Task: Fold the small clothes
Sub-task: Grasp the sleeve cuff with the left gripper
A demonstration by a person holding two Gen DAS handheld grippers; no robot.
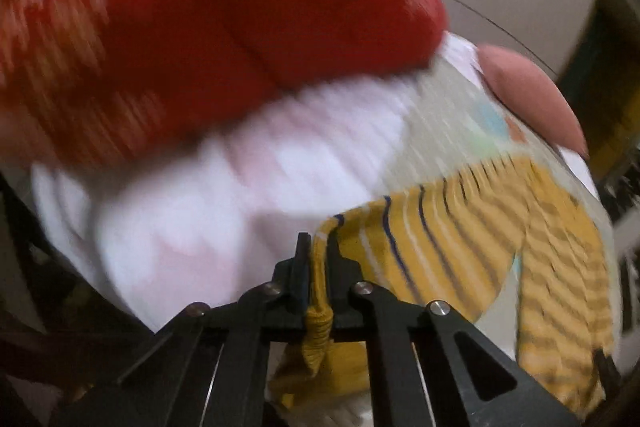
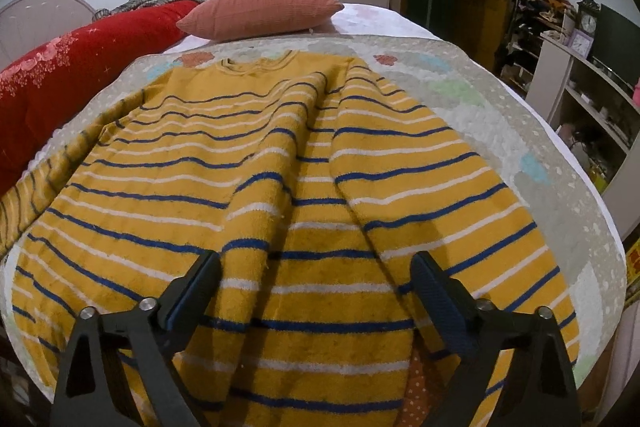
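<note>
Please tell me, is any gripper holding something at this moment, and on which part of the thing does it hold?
The left gripper is shut on the yellow striped sweater, pinching the ribbed cuff at the end of a sleeve. The right gripper is open above the sweater's body and holds nothing.

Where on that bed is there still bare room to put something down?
Free: the quilted mat right of the yellow striped sweater, and the white sheet beside the pink pillow. Crowded: the middle under the sweater, and the left edge along the red bedding.
</note>
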